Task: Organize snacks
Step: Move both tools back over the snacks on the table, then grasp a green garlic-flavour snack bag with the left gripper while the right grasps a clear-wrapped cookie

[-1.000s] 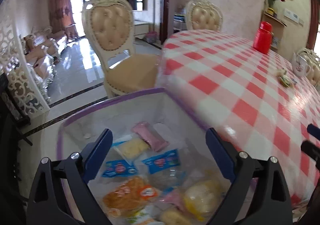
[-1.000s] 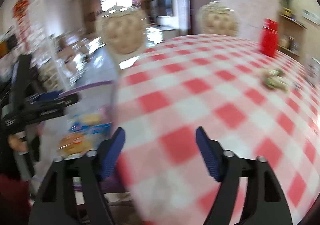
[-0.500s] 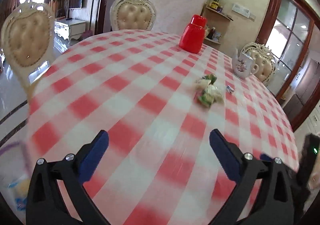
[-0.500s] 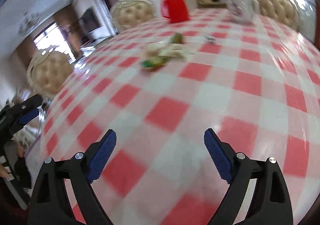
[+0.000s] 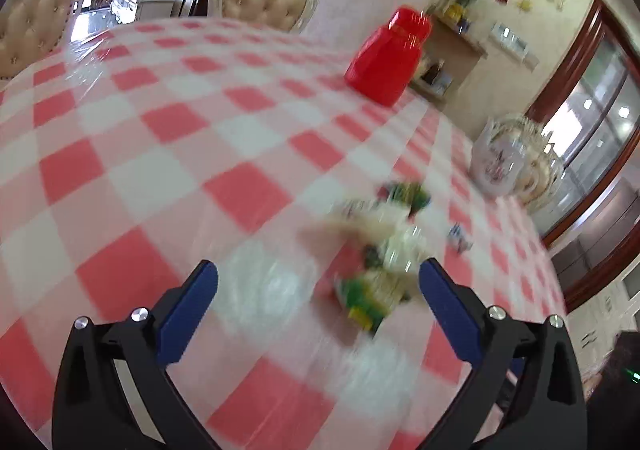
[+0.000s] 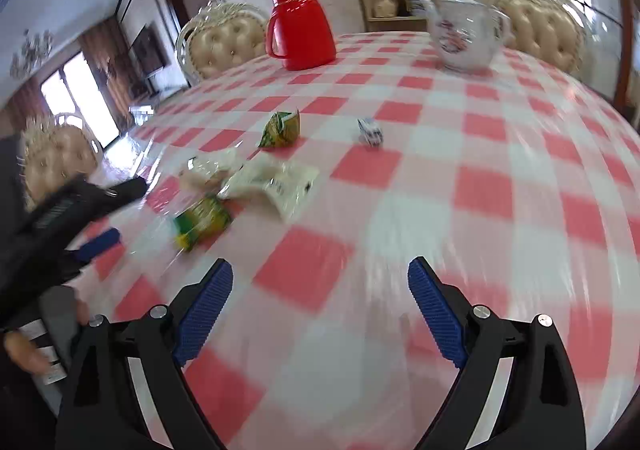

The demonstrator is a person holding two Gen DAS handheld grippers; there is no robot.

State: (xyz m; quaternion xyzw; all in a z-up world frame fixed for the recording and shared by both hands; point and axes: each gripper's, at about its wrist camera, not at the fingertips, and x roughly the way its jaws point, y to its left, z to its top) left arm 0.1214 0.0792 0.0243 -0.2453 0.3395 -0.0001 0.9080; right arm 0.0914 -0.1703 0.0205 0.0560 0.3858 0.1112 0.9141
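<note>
Your left tool [image 5: 318, 282] and right tool [image 6: 320, 282] both gape, empty. The snack packets [image 6: 276, 179] lie mid-tabletop [image 6: 500, 185]; blurred, they look light, crinkly and slippery, so pinch a flat sealed edge.

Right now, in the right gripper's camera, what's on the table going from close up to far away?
Yellow-green snack packet → white snack bag → green snack packet → red jug at the far edge.
</note>
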